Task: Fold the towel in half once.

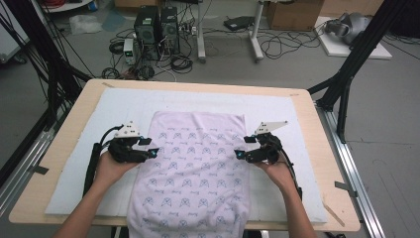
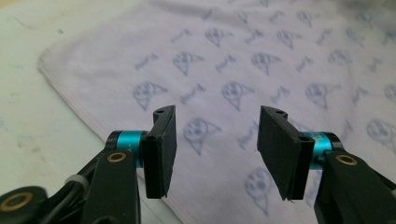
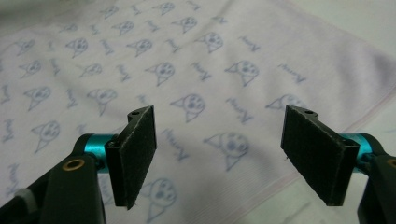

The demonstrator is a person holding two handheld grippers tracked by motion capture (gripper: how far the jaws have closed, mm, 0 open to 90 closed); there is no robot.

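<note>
A pale lilac towel [image 1: 195, 163] printed with small blue figures lies flat on the white mat, its near end hanging over the table's front edge. My left gripper [image 1: 154, 151] hovers at the towel's left edge, jaws apart with only cloth [image 2: 219, 79] beneath them. My right gripper [image 1: 239, 154] hovers at the right edge, jaws wide apart over the towel [image 3: 187, 93], nothing between the pads. Each gripper points inward toward the towel's middle.
A white foam mat [image 1: 287, 119] covers most of the wooden table [image 1: 322, 148]. Black frame struts [image 1: 346, 74] stand at the table's sides. Computers and cables [image 1: 156, 34] lie on the floor beyond the far edge.
</note>
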